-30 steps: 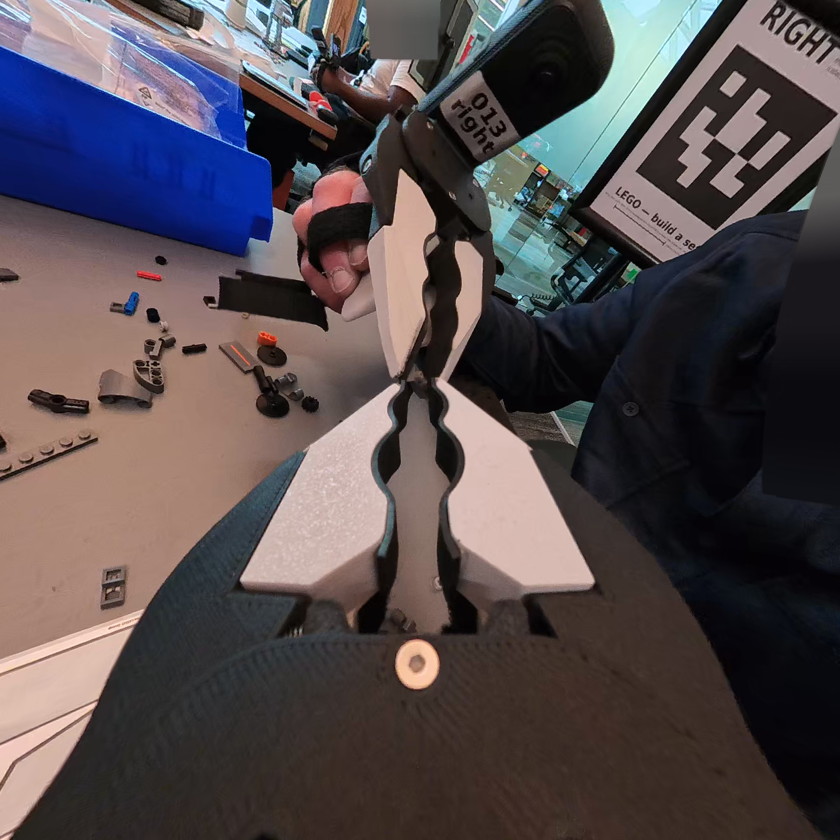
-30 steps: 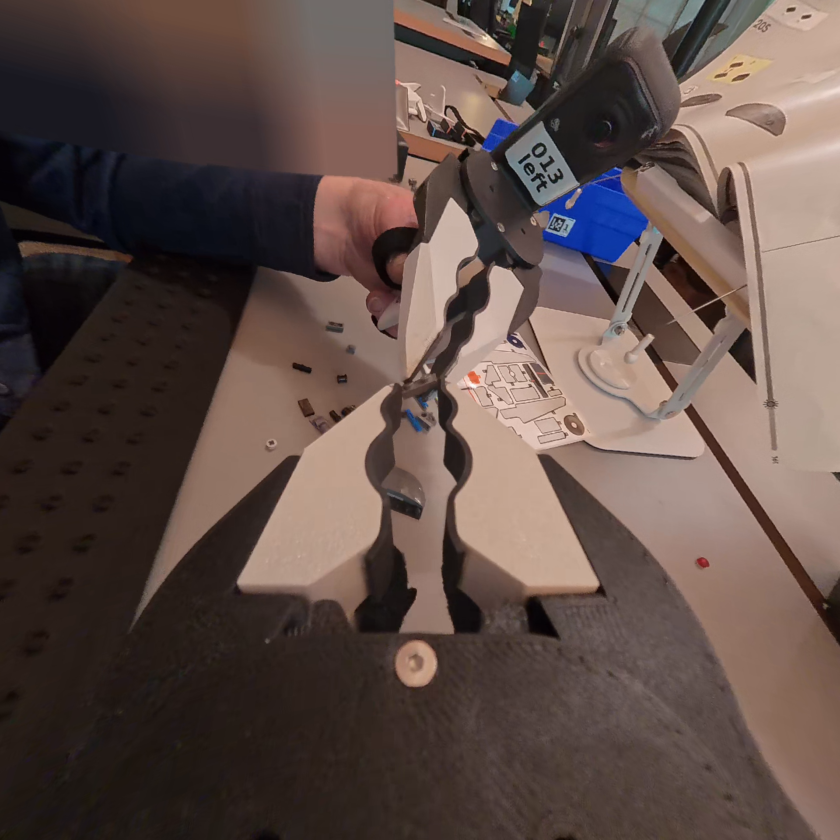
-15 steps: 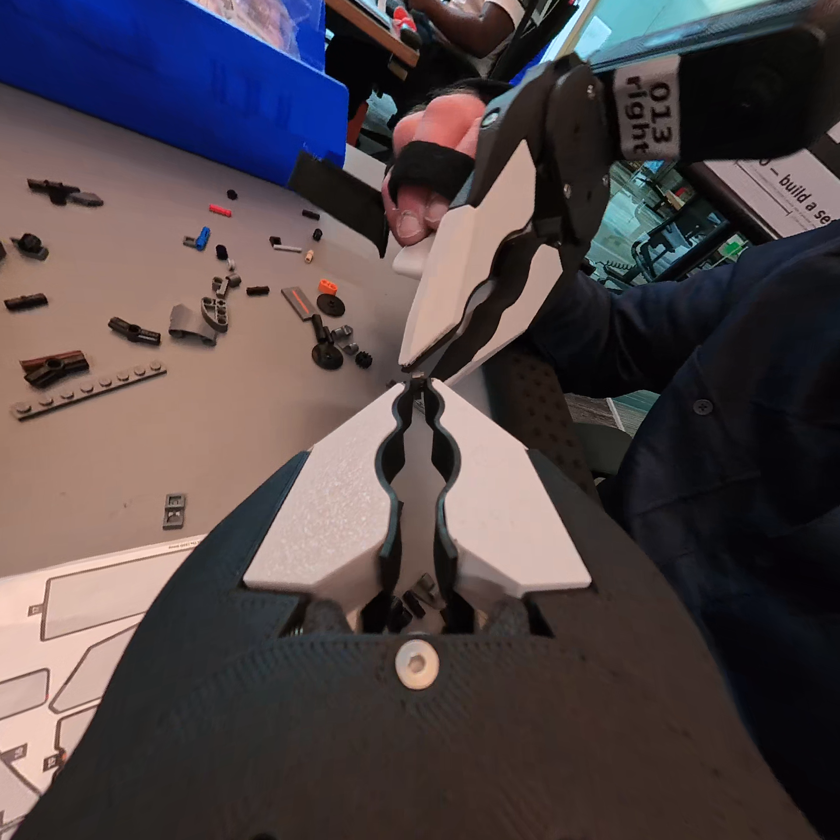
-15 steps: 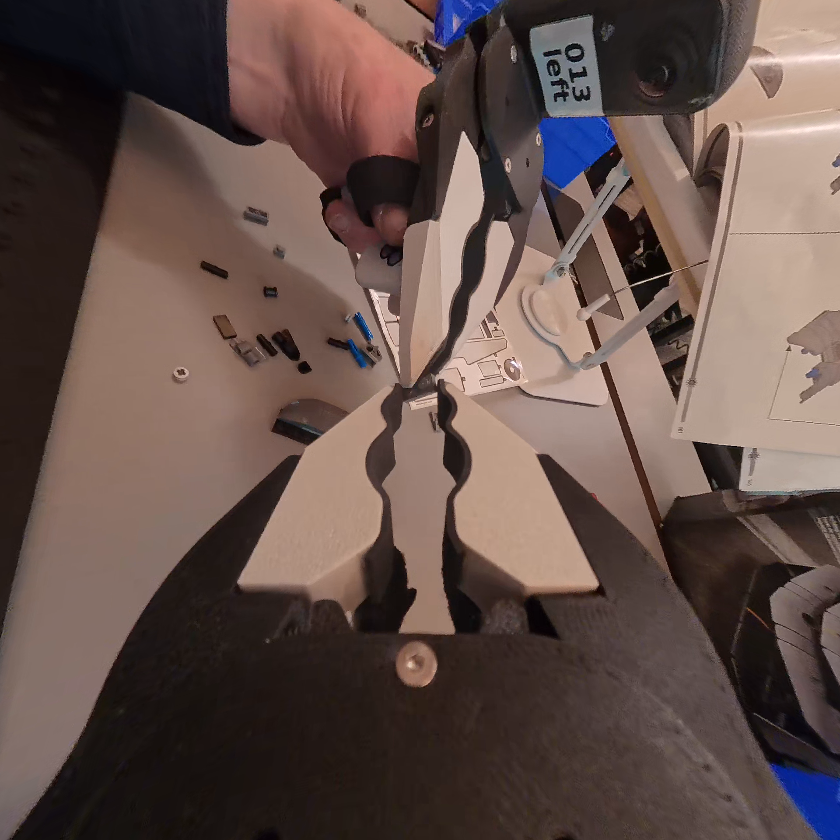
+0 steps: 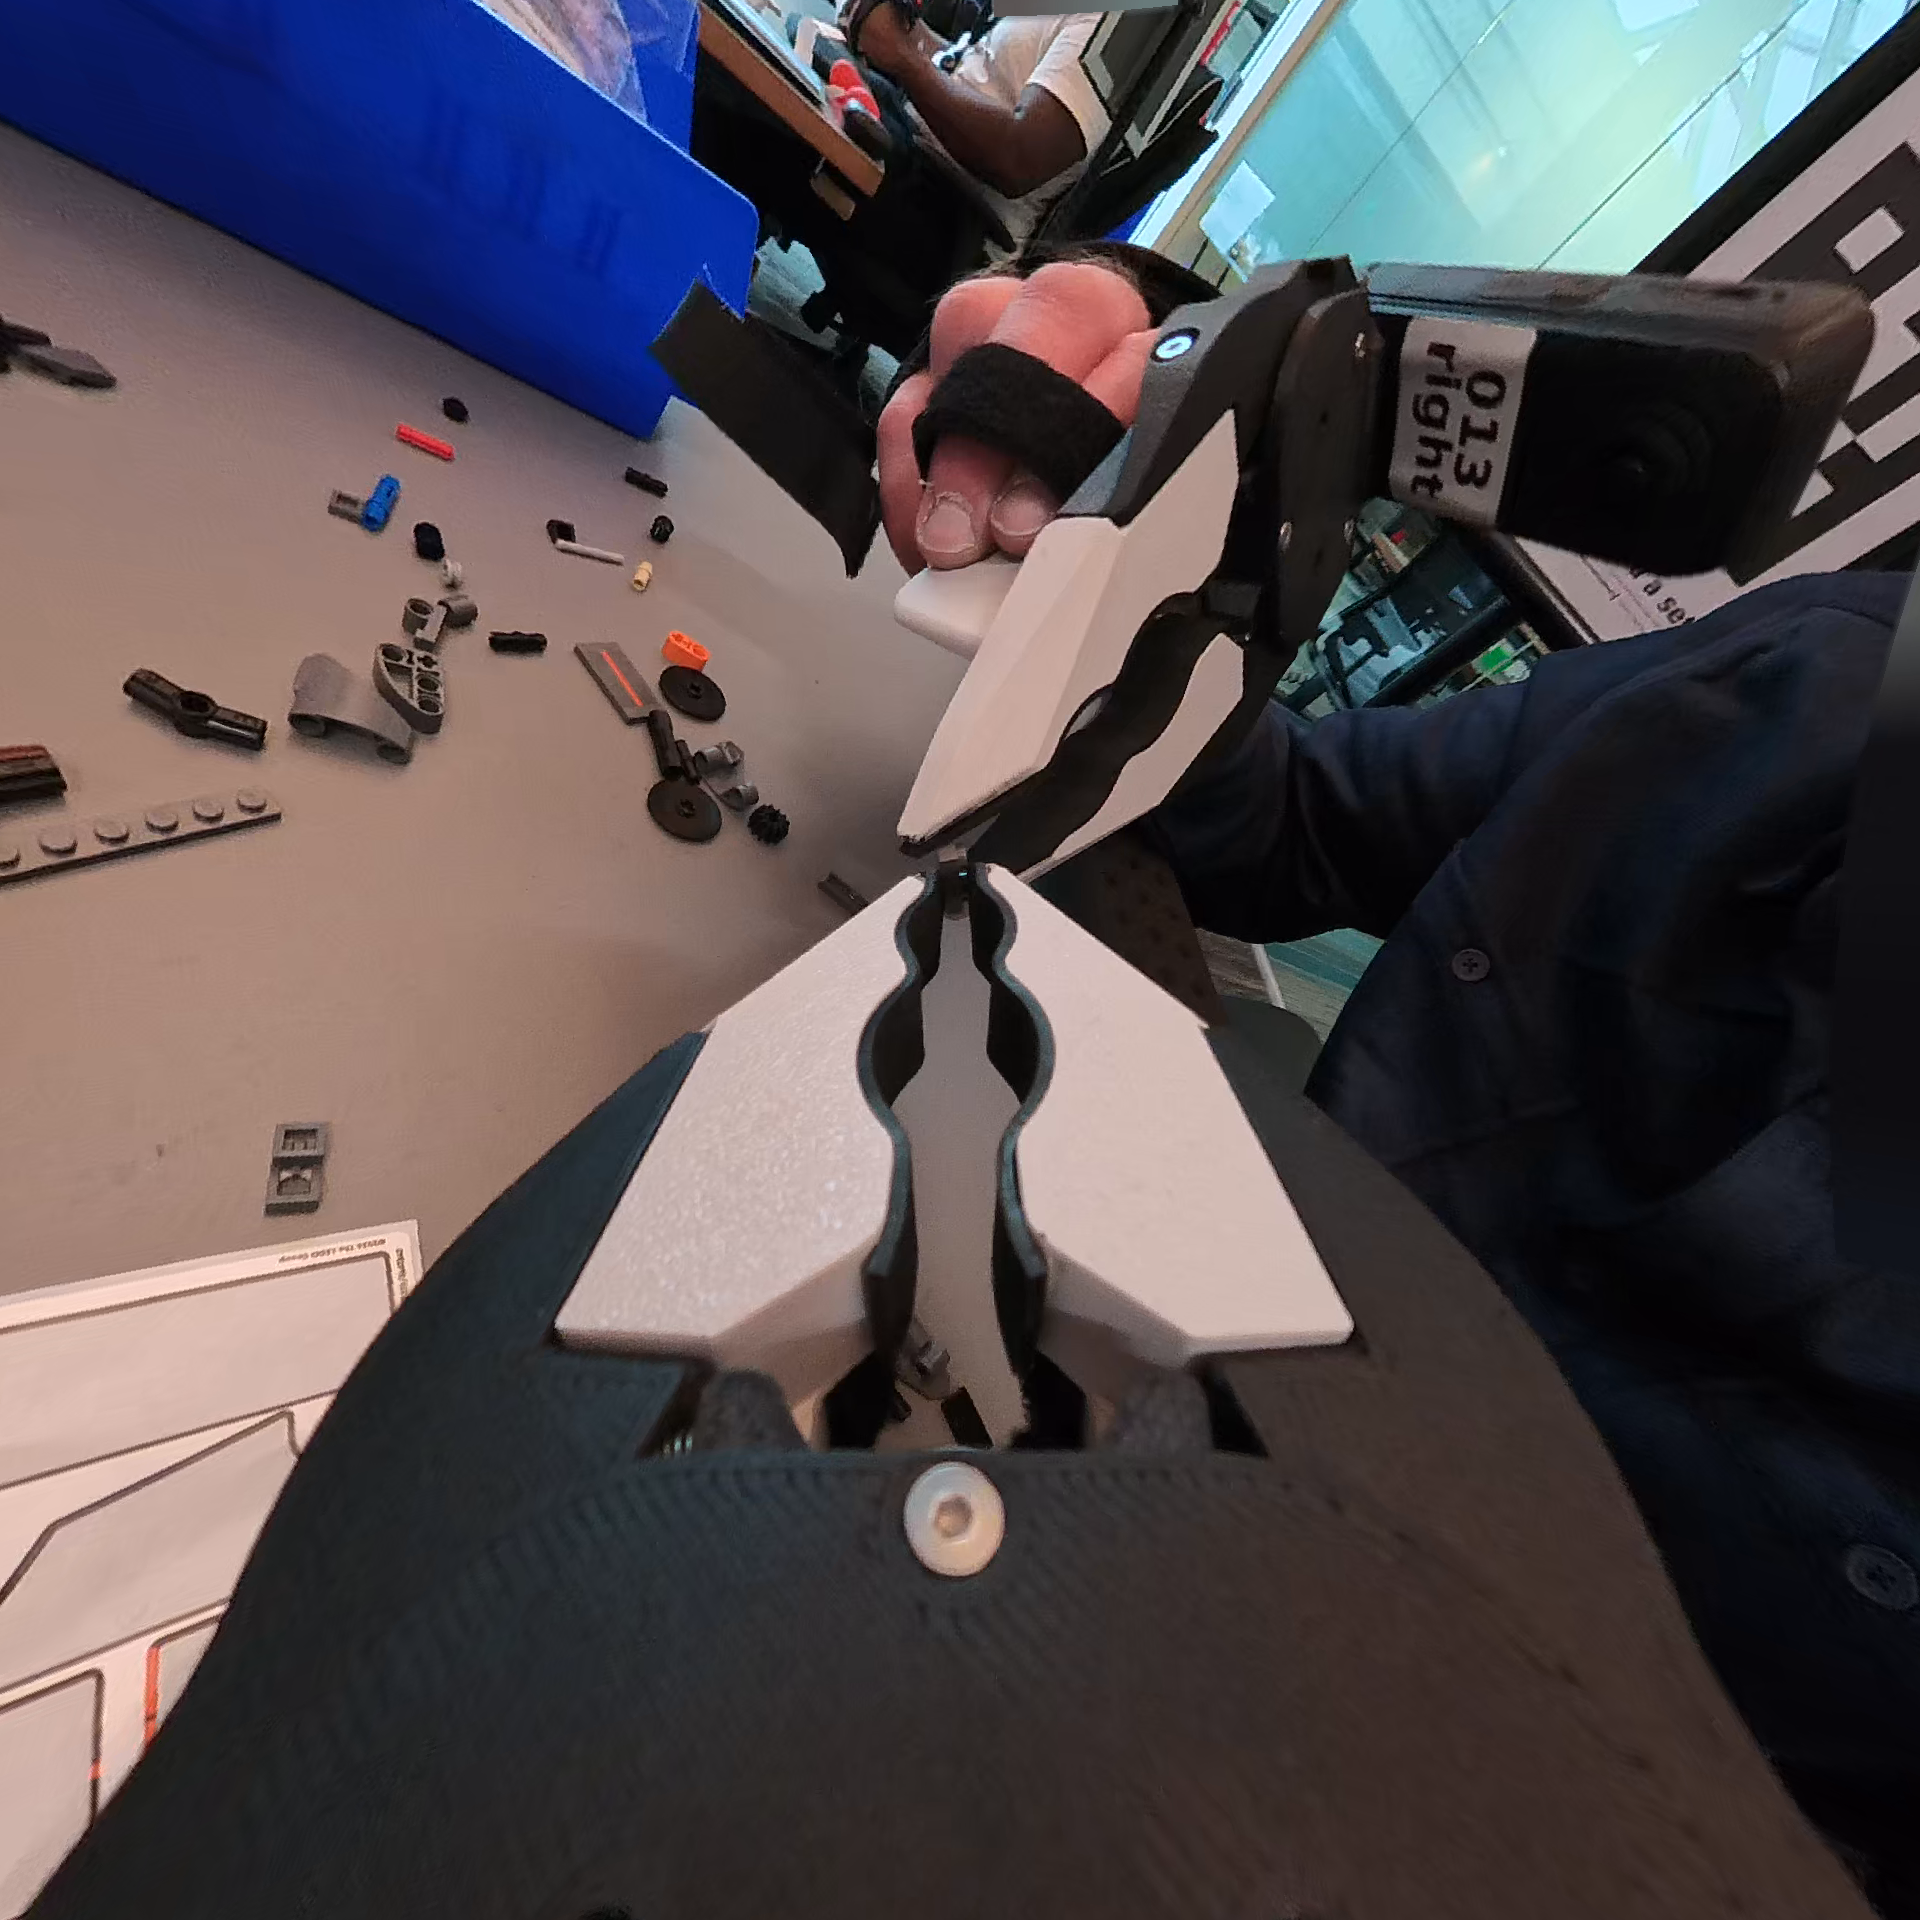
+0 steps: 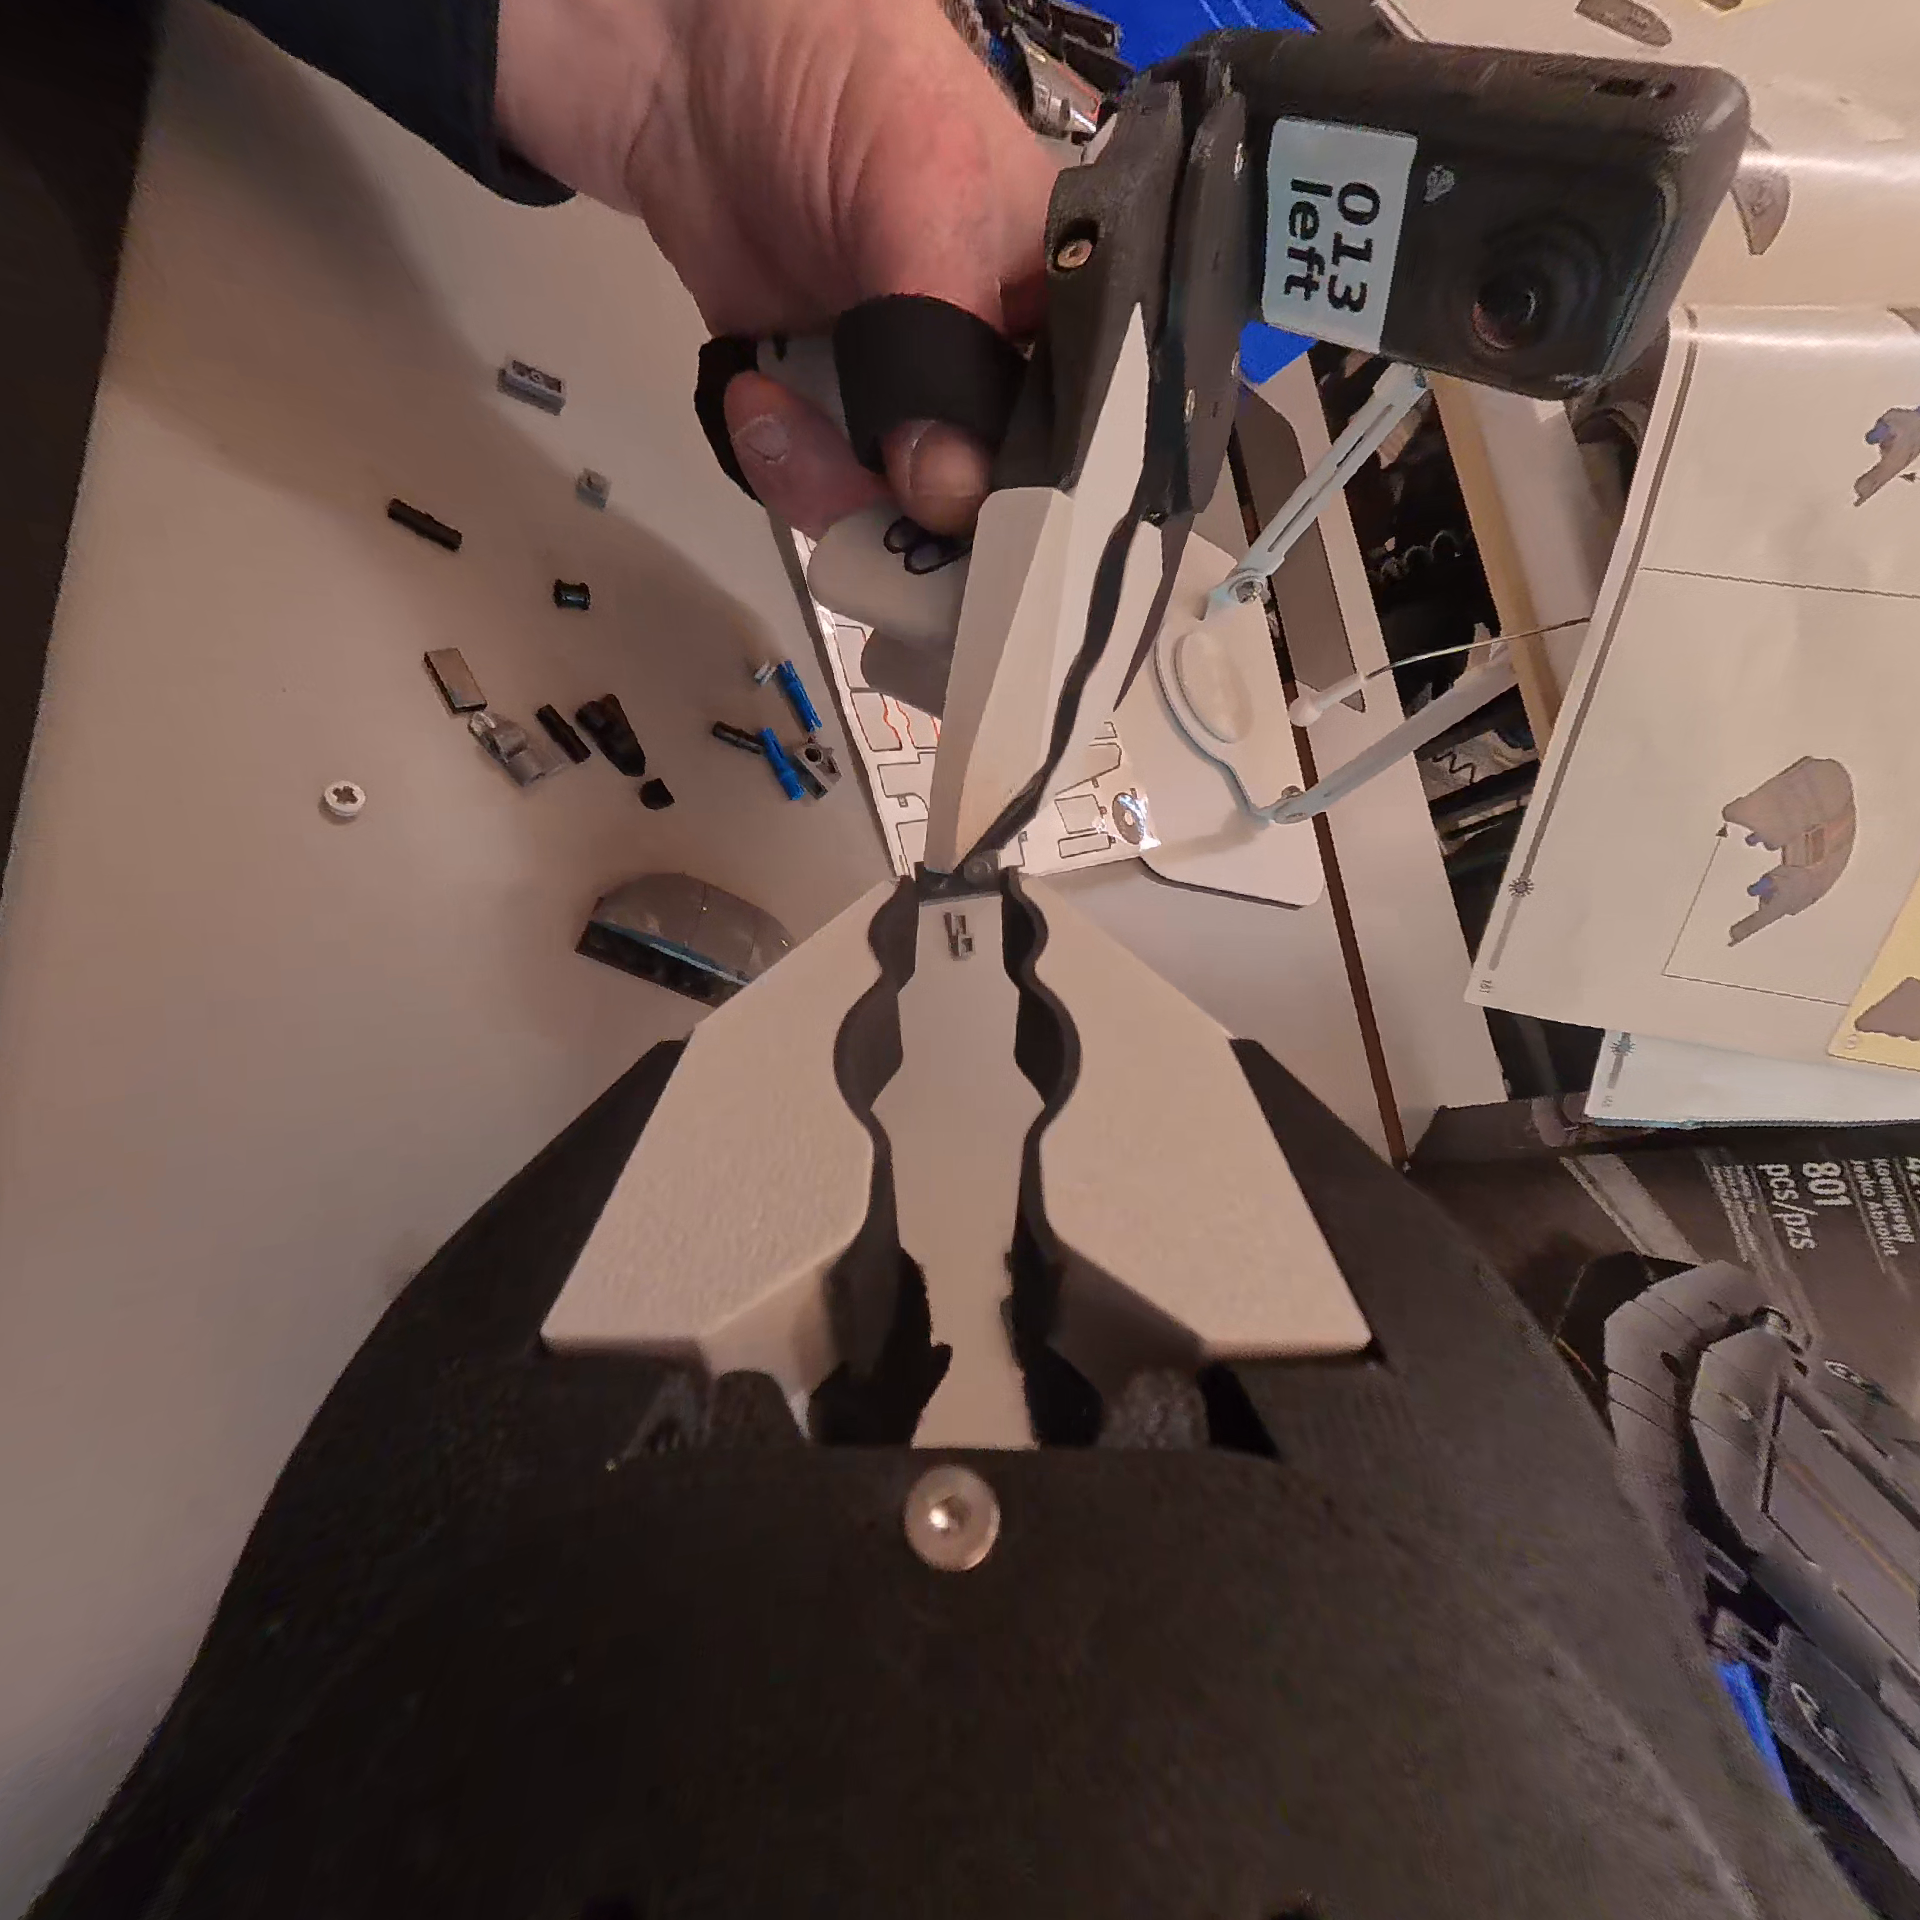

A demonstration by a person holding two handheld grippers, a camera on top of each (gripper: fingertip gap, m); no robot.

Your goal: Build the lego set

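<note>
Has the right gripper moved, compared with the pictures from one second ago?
Yes. In the left wrist view, the right gripper has tipped over: its camera end swung from upright toward the poster, while its tips stay at the left gripper.

The small dark piece (image 5: 951, 871) pinched where my two grippers met was too tiny for me to identify. My gripper body hid the near bench (image 5: 436, 997), and the picture's edge cropped the sticker sheet (image 5: 156, 1351) at left.

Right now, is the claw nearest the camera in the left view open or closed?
Closed: the left gripper has its fingertips pinched together on a small dark Lego piece, which the right gripper meets.
</note>
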